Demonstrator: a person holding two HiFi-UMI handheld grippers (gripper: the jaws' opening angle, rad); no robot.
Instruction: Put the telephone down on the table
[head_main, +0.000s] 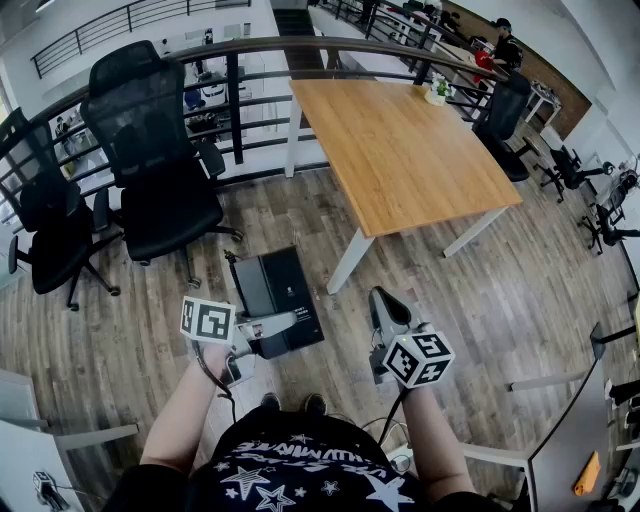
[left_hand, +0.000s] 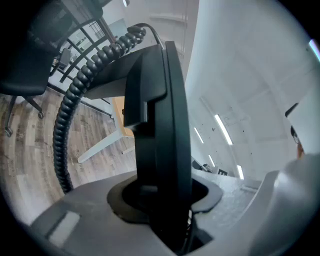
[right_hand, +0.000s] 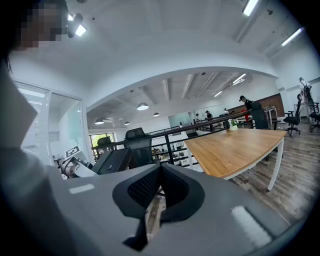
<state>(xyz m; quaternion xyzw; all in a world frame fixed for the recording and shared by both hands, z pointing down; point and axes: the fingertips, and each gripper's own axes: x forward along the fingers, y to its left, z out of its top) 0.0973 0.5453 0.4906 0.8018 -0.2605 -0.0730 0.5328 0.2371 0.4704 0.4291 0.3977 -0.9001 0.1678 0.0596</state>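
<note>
A black telephone (head_main: 280, 297) with a coiled cord (left_hand: 75, 95) hangs above the wooden floor, in front of the person. My left gripper (head_main: 272, 328) is shut on its near edge; in the left gripper view the black body (left_hand: 162, 150) stands on edge between the jaws and fills the middle. My right gripper (head_main: 386, 300) is held to the right of the phone, apart from it, shut with nothing between its pads (right_hand: 172, 187). From the right gripper view the phone (right_hand: 112, 161) shows at the left. The wooden table (head_main: 400, 150) stands ahead, its near corner just beyond the phone.
Two black office chairs (head_main: 155, 150) stand at the left by a dark railing (head_main: 240, 95). A small potted plant (head_main: 437, 92) sits at the table's far edge. More chairs (head_main: 505, 125) stand at the right. White desk edges (head_main: 560, 440) flank the person.
</note>
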